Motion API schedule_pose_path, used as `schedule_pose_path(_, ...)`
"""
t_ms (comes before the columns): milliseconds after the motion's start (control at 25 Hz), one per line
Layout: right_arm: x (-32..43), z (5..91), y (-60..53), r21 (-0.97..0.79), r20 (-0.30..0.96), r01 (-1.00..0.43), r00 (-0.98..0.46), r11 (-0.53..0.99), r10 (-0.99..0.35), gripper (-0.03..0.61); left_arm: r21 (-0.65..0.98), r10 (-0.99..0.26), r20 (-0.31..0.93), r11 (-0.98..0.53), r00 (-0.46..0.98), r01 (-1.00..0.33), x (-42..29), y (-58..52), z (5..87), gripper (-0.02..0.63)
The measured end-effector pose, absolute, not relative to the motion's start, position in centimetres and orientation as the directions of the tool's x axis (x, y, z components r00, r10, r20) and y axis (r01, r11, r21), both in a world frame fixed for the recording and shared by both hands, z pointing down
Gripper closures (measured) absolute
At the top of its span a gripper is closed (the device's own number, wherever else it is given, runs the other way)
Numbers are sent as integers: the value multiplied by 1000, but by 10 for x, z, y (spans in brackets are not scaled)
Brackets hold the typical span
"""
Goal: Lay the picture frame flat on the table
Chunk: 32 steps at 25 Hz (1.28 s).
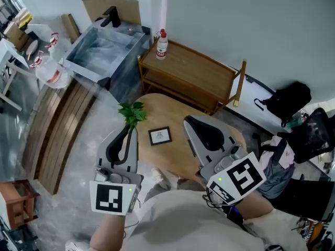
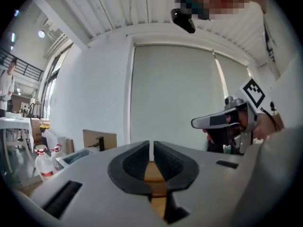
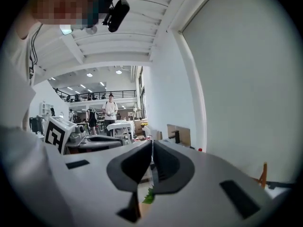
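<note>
Grey left tongs (image 1: 129, 129) are closed and empty, held above the desk (image 1: 170, 153) near the plant (image 1: 132, 113). The picture frame (image 1: 159, 135) lies mid-desk, face up, apparently flat. The right tongs (image 1: 189, 121) are likewise closed and empty. Recommendation: draw both clear without brushing the frame.

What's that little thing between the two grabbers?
The picture frame, lying flat on the round table. In the head view it shows between the left gripper and the right gripper, both shut.
</note>
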State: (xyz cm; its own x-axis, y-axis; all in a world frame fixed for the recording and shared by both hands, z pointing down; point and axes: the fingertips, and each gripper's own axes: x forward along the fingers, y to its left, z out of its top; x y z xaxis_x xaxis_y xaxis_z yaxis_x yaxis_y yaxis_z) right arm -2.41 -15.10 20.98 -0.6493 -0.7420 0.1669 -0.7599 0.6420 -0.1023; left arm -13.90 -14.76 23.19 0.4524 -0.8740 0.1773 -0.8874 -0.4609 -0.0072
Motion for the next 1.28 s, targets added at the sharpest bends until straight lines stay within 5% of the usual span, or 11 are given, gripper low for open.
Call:
schedule_pose_path(640, -10, 106, -99, 63, -36, -791, -611, 609, -791, 581, -220, -902, -8, -420, 432, -881, -149, -106, 141, 589)
schedule_pose_path(1280, -14, 99, -81, 131, -37, -784, -616, 607, -787, 581, -227, -899, -8, -425, 438, -876, -142, -83, 132, 591)
